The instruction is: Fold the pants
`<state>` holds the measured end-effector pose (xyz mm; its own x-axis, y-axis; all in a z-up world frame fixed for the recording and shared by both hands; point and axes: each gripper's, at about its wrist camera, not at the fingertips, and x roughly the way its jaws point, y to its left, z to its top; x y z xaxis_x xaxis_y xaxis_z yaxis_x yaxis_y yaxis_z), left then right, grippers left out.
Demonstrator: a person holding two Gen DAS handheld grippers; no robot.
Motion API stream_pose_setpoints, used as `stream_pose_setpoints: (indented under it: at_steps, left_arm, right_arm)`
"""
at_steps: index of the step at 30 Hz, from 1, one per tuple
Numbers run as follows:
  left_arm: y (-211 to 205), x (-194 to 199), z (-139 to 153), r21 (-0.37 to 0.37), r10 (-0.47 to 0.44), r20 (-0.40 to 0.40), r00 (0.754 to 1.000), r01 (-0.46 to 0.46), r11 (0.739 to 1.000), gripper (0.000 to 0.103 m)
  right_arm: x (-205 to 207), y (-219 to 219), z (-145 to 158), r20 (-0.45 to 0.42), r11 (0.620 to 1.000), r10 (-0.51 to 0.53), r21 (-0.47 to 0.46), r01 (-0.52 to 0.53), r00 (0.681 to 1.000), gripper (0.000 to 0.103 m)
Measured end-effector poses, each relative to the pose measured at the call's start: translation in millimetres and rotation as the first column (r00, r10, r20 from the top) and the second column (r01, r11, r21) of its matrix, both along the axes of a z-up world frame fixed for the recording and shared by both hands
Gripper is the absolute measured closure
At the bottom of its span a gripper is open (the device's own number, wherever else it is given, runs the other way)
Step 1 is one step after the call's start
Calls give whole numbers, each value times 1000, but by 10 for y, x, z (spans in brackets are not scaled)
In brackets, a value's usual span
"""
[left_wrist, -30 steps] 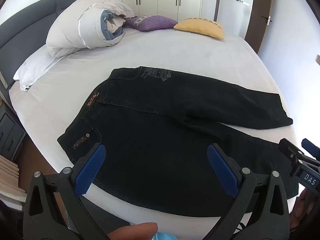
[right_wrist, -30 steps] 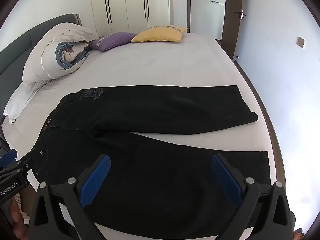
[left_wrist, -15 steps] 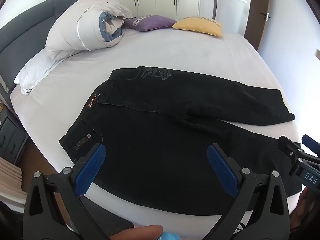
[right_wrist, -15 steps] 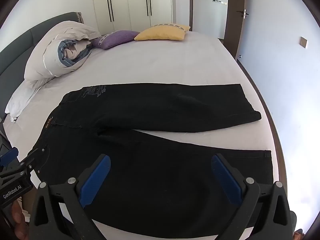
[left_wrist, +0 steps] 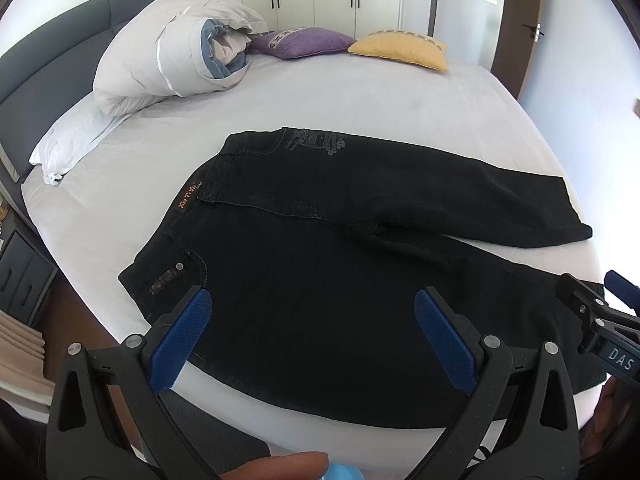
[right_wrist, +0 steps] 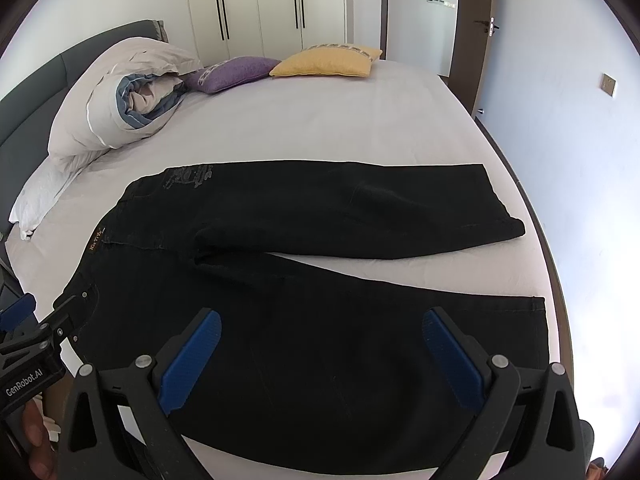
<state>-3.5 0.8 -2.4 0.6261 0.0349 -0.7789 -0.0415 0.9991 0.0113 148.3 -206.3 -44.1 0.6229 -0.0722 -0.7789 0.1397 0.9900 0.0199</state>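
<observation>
Black pants (left_wrist: 320, 256) lie flat on the white bed (left_wrist: 360, 96), waistband to the left, two legs spread apart to the right; they also show in the right wrist view (right_wrist: 320, 320). My left gripper (left_wrist: 312, 336) is open and empty, held above the waist end near the front bed edge. My right gripper (right_wrist: 320, 352) is open and empty, above the near leg. Each gripper shows at the edge of the other's view: the right one (left_wrist: 600, 320) and the left one (right_wrist: 32, 340).
A rolled duvet (left_wrist: 176, 64) and white pillow (left_wrist: 72, 140) lie at the back left by the grey headboard (left_wrist: 52, 64). A purple cushion (left_wrist: 304, 42) and yellow cushion (left_wrist: 400, 50) sit at the far edge. A nightstand (left_wrist: 24, 276) stands left of the bed.
Both grippers have drawn slightly back and up; the pants sit a little higher and further in the views. The pants have not moved, and both grippers stay open.
</observation>
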Motion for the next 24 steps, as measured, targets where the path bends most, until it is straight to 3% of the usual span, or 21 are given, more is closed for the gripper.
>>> stream_pose_setpoints:
  at_steps: [24]
  left_arm:
    - [43,-4,-20,-2,9,-1,1000,-9,1000,0]
  right_arm:
    - [-18,90,-66,-7,1000,8,1,-8,1000,0]
